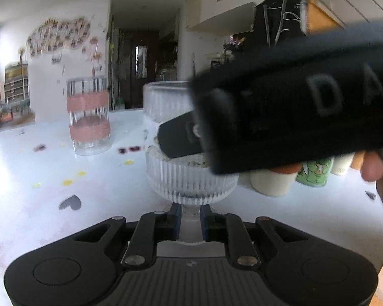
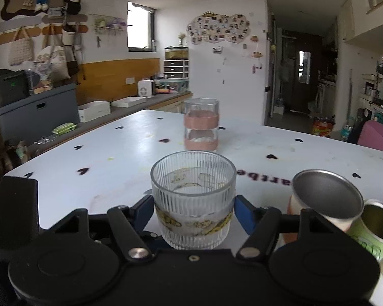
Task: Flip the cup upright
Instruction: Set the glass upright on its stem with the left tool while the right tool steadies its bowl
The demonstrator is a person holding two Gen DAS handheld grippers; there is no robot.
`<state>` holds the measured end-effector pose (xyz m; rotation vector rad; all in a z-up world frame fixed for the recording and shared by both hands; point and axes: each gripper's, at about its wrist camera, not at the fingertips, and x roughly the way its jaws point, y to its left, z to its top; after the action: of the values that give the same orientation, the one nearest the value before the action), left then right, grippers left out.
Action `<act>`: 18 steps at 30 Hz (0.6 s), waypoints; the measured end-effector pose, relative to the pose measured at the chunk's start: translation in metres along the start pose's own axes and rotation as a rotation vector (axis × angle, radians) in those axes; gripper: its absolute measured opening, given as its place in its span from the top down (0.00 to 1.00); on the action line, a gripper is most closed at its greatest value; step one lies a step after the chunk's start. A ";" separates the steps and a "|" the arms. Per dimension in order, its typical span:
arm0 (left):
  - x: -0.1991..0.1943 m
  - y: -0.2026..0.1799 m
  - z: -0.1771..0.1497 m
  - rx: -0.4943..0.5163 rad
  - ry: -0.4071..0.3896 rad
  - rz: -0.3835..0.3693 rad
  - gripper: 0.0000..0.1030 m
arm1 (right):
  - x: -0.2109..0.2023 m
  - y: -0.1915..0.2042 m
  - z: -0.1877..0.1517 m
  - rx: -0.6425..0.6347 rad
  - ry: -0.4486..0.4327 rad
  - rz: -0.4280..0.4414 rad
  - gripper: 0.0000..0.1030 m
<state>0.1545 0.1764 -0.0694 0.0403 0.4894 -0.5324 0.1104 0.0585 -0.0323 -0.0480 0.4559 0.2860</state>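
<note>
A clear ribbed stemmed glass cup [image 1: 189, 176] with a yellow-patterned band stands mouth up. My left gripper [image 1: 190, 220] is shut on its stem, just above its foot. My right gripper [image 2: 194, 211] is closed around the bowl of the same cup [image 2: 194, 199], its blue pads touching both sides at the band. In the left wrist view the right gripper's black body [image 1: 306, 117] crosses in front of the bowl, and one finger [image 1: 178, 137] rests on the glass. The cup's open rim faces up in the right wrist view.
The white table [image 2: 115, 153] carries heart stickers. A tall clear glass with pink bands [image 2: 201, 125] stands farther back, and it also shows in the left wrist view [image 1: 88, 114]. Metal and paper cups [image 2: 326, 199] sit at the right, including a green one [image 1: 315, 172].
</note>
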 end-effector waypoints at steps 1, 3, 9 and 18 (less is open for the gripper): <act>0.003 0.002 0.003 -0.015 0.013 -0.006 0.84 | 0.003 -0.001 0.001 0.006 0.001 -0.006 0.32; 0.004 0.003 0.006 -0.022 0.020 -0.012 0.84 | 0.008 -0.003 0.004 0.011 -0.001 -0.015 0.32; 0.007 0.010 0.008 -0.048 0.036 -0.037 0.84 | 0.013 -0.005 0.007 0.014 -0.006 -0.030 0.32; 0.014 0.020 0.014 -0.070 0.065 -0.052 0.83 | 0.014 -0.007 0.005 0.009 -0.013 -0.054 0.32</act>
<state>0.1811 0.1847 -0.0650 -0.0221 0.5731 -0.5658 0.1267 0.0557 -0.0343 -0.0495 0.4424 0.2313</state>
